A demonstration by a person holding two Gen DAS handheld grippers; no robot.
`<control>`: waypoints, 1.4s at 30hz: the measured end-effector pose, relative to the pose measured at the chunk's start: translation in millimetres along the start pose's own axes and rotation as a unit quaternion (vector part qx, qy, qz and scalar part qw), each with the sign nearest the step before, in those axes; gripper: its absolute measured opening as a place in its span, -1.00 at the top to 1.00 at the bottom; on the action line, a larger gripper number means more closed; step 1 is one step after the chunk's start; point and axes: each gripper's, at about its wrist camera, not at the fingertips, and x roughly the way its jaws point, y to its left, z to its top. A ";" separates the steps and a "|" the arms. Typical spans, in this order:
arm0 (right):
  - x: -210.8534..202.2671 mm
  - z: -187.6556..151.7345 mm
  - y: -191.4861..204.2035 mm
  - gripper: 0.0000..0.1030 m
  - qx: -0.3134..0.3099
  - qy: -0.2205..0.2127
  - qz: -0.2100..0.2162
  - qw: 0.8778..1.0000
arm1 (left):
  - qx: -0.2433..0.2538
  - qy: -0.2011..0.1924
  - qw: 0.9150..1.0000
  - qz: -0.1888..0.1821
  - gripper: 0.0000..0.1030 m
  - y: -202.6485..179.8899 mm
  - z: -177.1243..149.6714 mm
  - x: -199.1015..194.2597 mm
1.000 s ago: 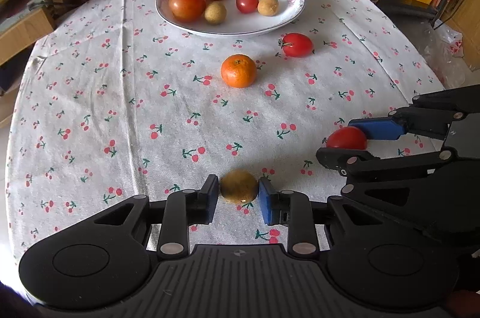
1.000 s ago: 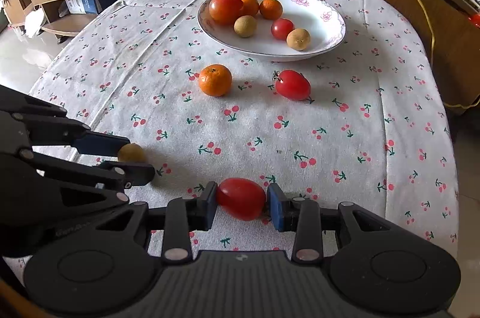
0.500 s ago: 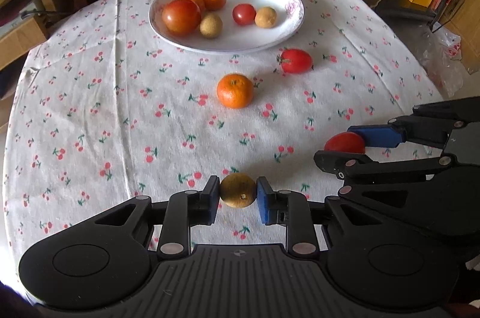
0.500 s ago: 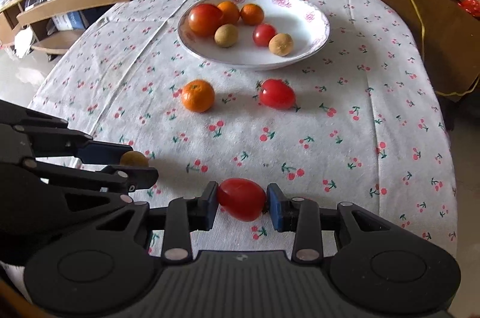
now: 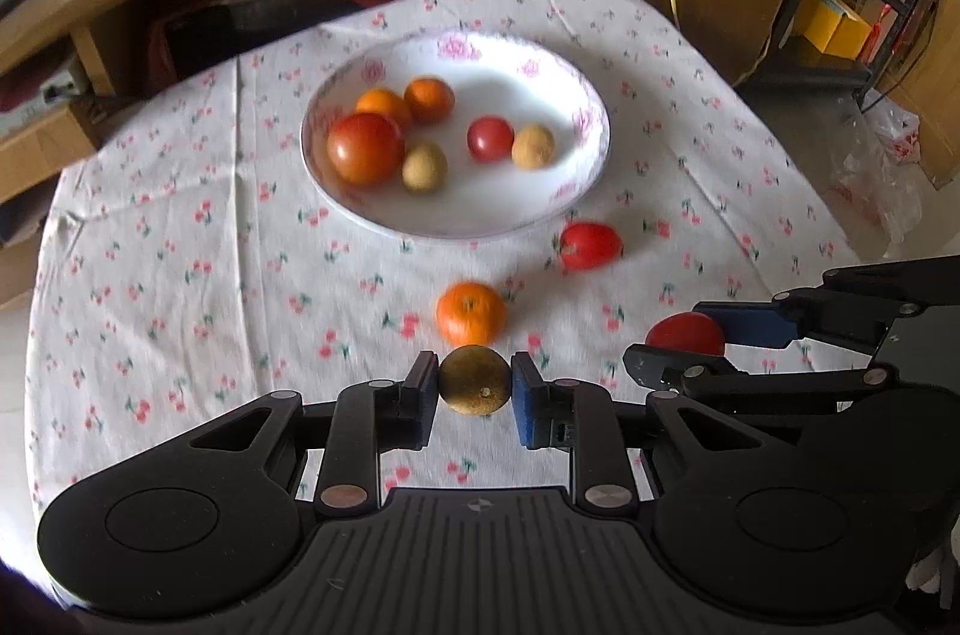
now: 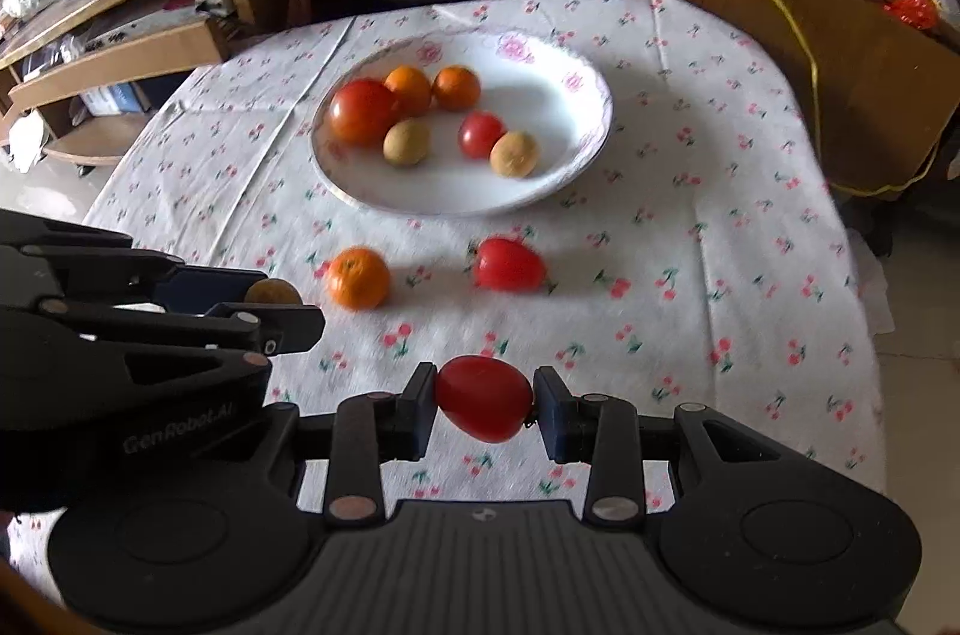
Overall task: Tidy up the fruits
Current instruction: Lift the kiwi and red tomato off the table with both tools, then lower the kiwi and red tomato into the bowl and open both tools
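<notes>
Both carrying, step is drop-off into the plate

Left gripper (image 5: 474, 389) clamped on a small brown round fruit (image 5: 475, 380), pads square on its sides, fruit clear of the cloth, near side of the plate. Right gripper (image 6: 483, 398) clamped on a small red tomato (image 6: 483, 398), also lifted, near side of the plate, just right of the left one

Between grippers and plate, on the tablecloth (image 6: 750, 245): a loose orange (image 6: 359, 277) and a loose tomato (image 6: 510, 264), both just short of the plate's near rim. Pass over them, don't clip either

White plate (image 6: 585, 143) beyond: big tomato, two oranges, two brown fruits, small tomato, all bunched left and centre. Right half and near centre are bare

My read: go one at a time so the tools don't foul each other, come low over the near rim, release onto bare porcelain. Round fruit rolls, so open close to the surface, not from height. Tomato is soft, no extra squeeze
</notes>
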 end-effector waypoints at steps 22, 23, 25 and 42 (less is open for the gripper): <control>5.9 67.3 -18.9 0.31 0.020 -0.047 -0.025 0.998 | -0.010 -0.035 0.999 0.026 0.39 8.2 62.7 9.6; 6.1 69.7 -19.7 0.31 0.019 -0.048 -0.025 0.998 | -0.011 -0.036 0.999 0.027 0.39 8.7 65.0 10.0; 7.3 74.3 -21.5 0.31 0.020 -0.050 -0.025 0.998 | -0.013 -0.038 0.999 0.029 0.39 9.2 69.9 11.8; 25.1 90.7 -32.5 0.31 0.038 -0.049 -0.026 0.998 | -0.035 -0.030 0.999 0.027 0.38 14.7 87.0 31.2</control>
